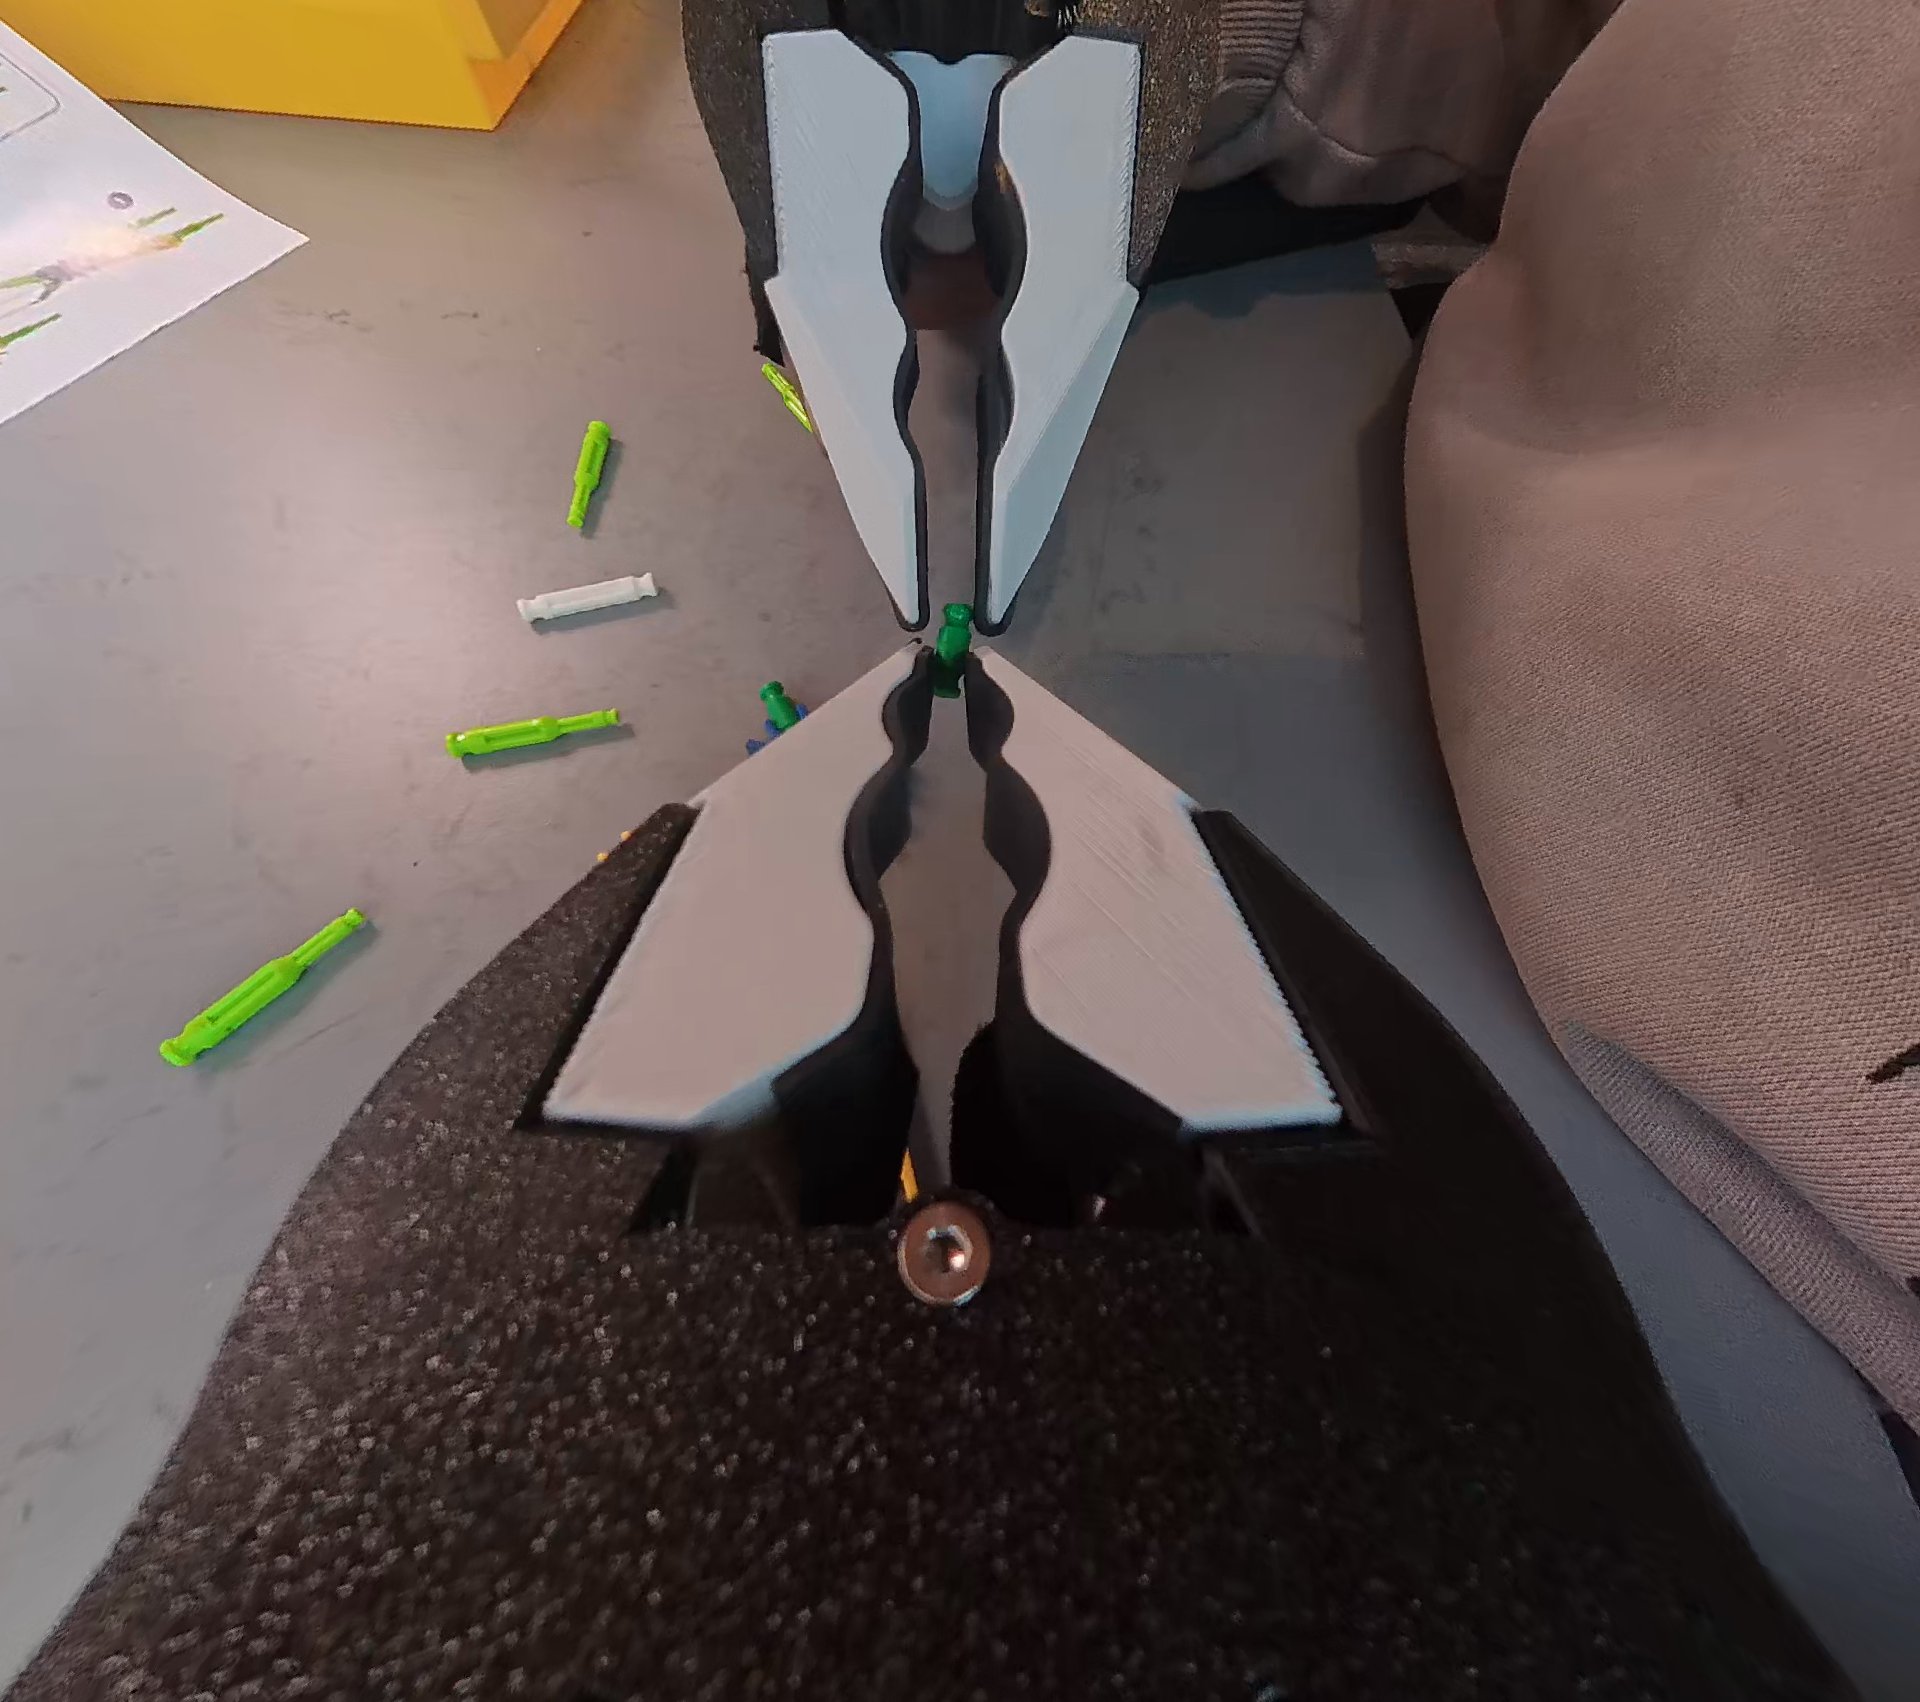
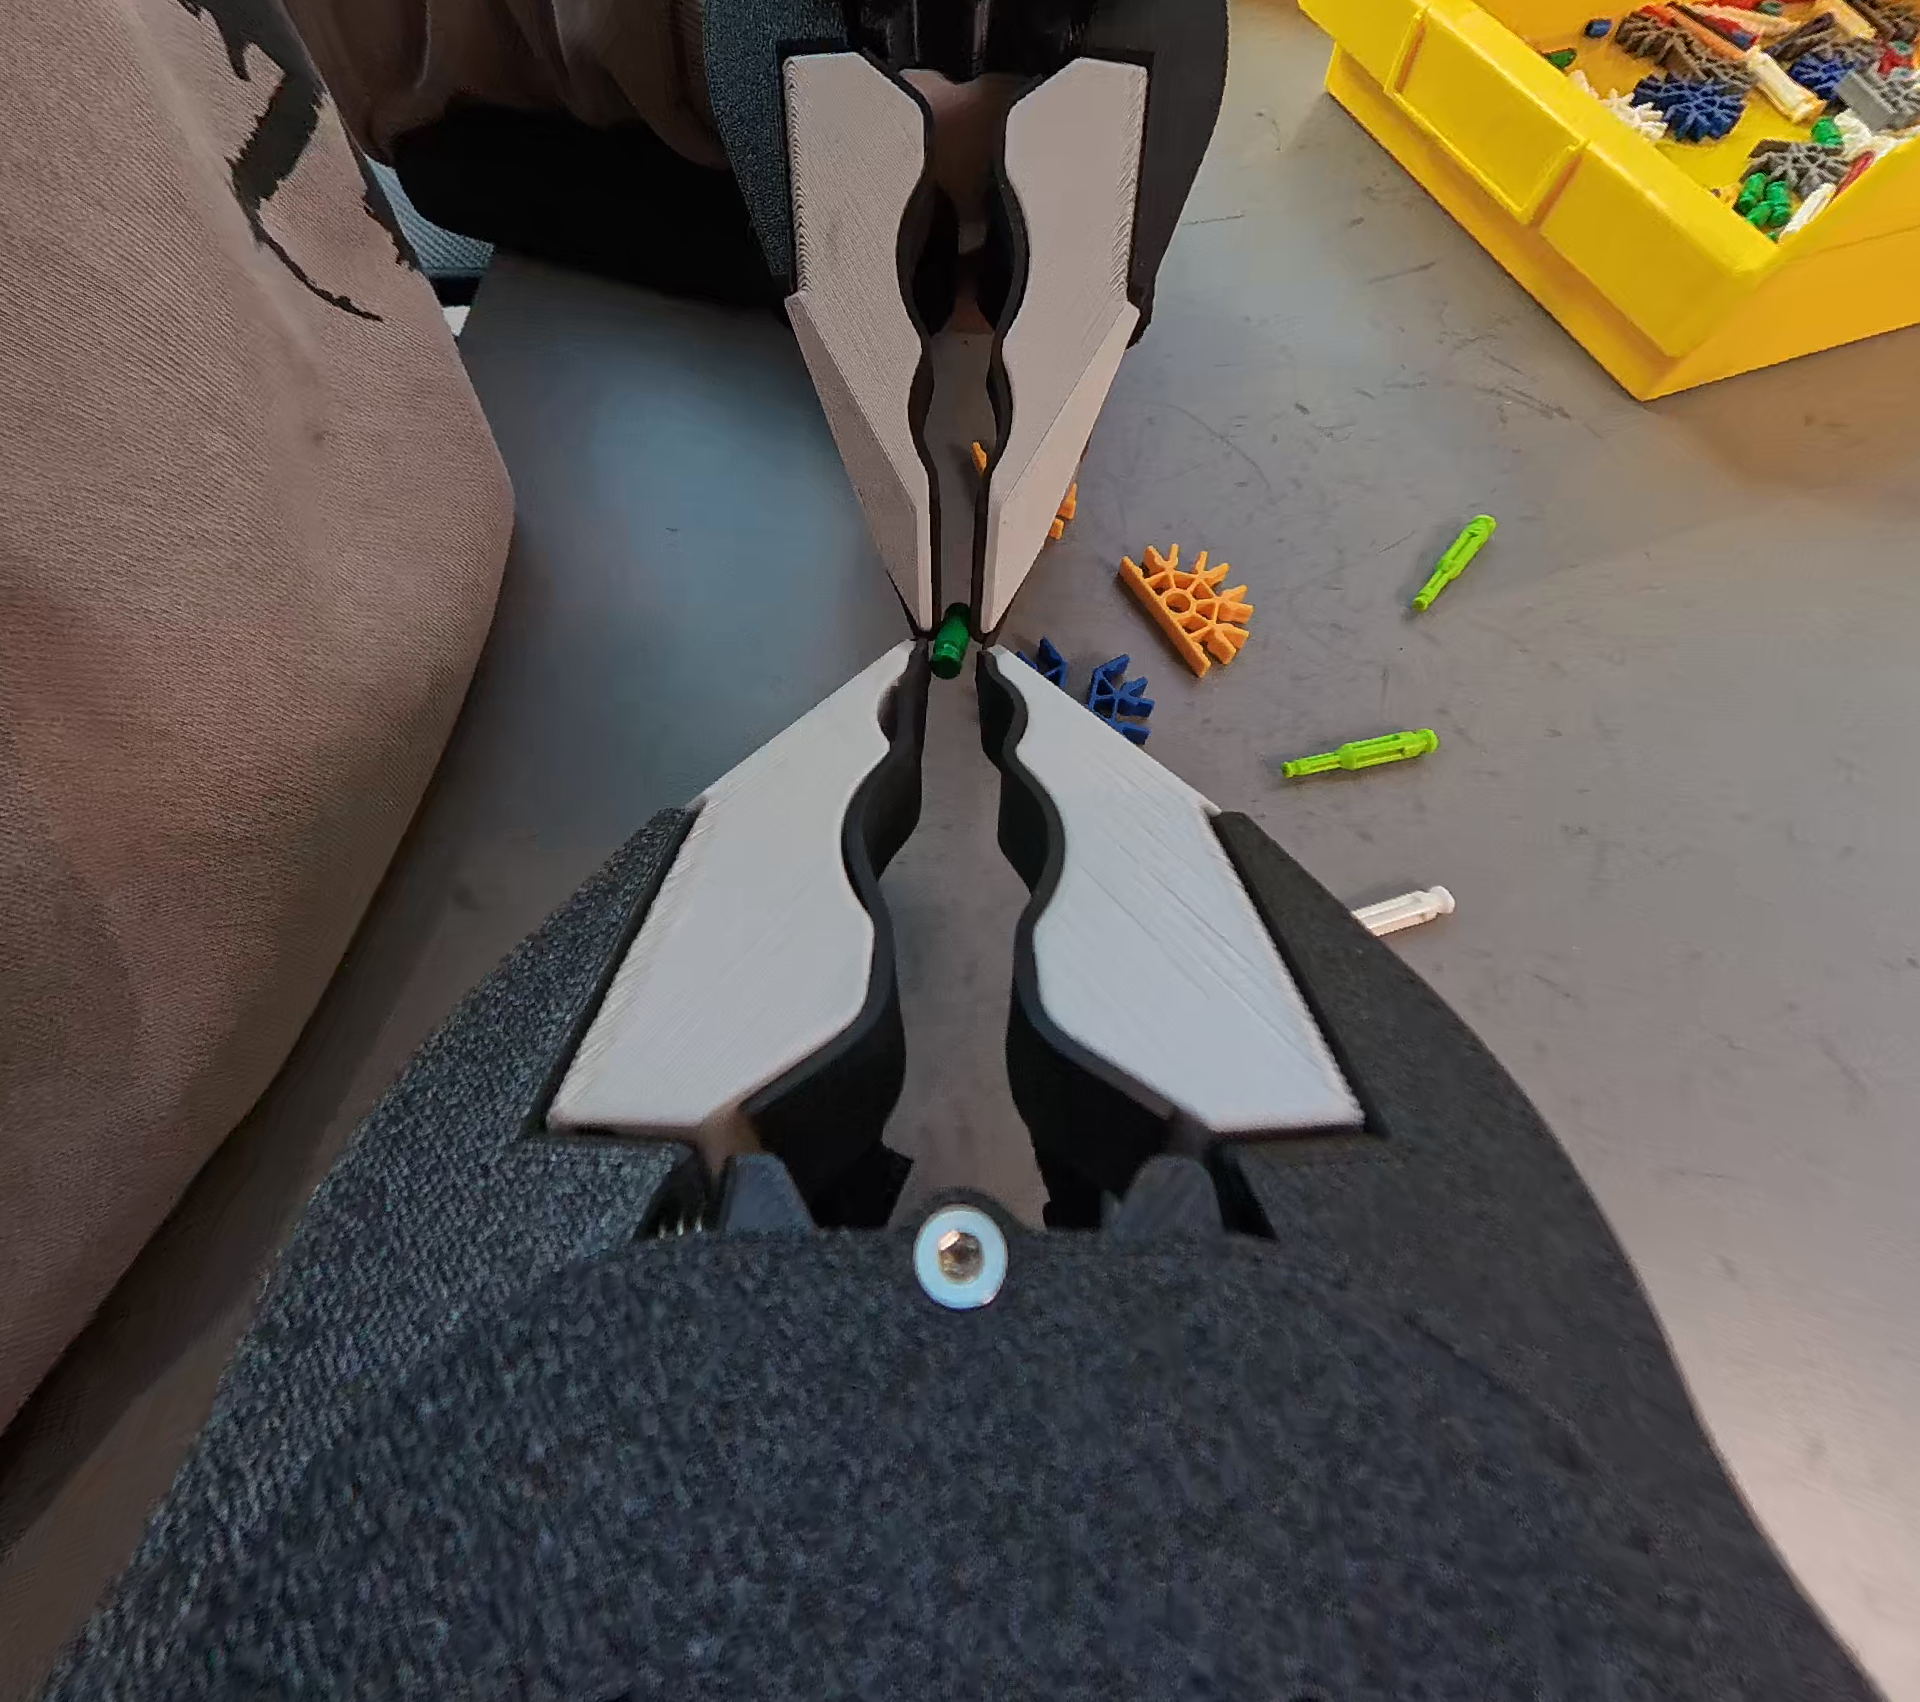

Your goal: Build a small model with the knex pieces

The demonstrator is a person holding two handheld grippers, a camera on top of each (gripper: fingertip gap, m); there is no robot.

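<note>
A short dark green rod (image 1: 950, 646) sits between the tips of the two grippers, which face each other tip to tip above the grey table (image 1: 312, 821). My left gripper (image 1: 943, 665) is shut on one end of the rod. My right gripper (image 2: 951, 660) is narrowly open, and its tips stand around the rod's (image 2: 948, 639) other end with a small gap on one side. In the left wrist view the right gripper (image 1: 952, 613) comes in from the top. In the right wrist view the left gripper (image 2: 953, 613) does the same.
Light green rods (image 1: 532, 733), a white rod (image 1: 587, 598) and another dark green rod (image 1: 774, 702) lie on the table. An orange connector (image 2: 1190, 608) and blue connectors (image 2: 1120, 696) lie nearby. Yellow bins (image 2: 1558, 198) hold mixed parts. A printed sheet (image 1: 104, 270) and a person's brown sleeve (image 1: 1662, 509) are close by. It is some 7 cm from my left tips to the orange connector (image 2: 1190, 608).
</note>
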